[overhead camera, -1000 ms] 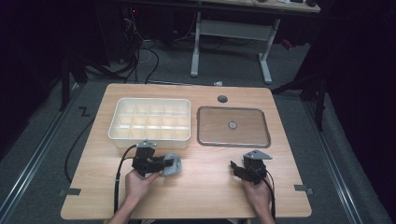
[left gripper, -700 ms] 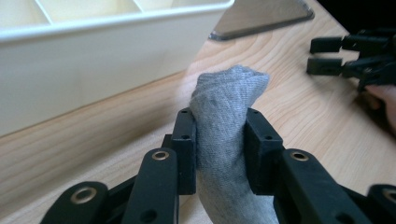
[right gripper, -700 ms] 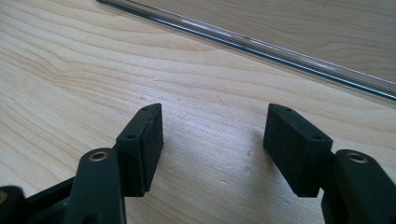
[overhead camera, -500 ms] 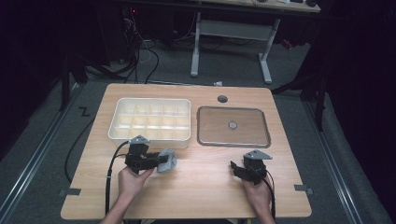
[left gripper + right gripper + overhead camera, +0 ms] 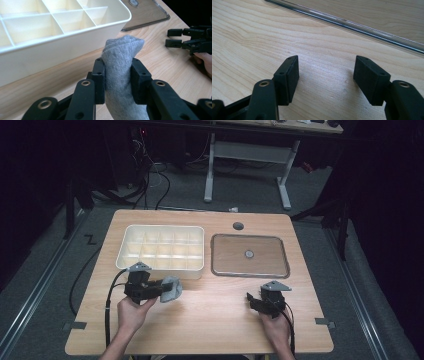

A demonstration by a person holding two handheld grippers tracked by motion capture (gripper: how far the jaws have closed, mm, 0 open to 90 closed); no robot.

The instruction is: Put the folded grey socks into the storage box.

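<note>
A: Where is your left gripper (image 5: 159, 291) sitting right now?

B: You are holding it low over the near left part of the bench (image 5: 210, 320), just in front of the cream divided box (image 5: 161, 251). In the left gripper view your gripper (image 5: 117, 80) is pinching a grey sock (image 5: 121, 72), and the fingers (image 5: 99, 80) are pressing into the cloth from both sides.

A: And how is the sock lying?

B: It is standing up between the fingers, with its folded top poking out above them and leaning toward the box wall. From above, the sock (image 5: 171, 289) is bunching up at the gripper's tip, near the box's front wall but apart from it; whether it is touching the bench I cannot tell.

A: What about your other hand?

B: You are resting your right gripper (image 5: 254, 301) on the near right part of the bench, in front of the clear lid (image 5: 250, 255) that is lying flat beside the box. In the right gripper view your gripper (image 5: 325, 78) is keeping its fingers (image 5: 288, 75) spread wide over bare wood, holding nothing, with the lid's edge (image 5: 362, 27) running across the top.
</note>
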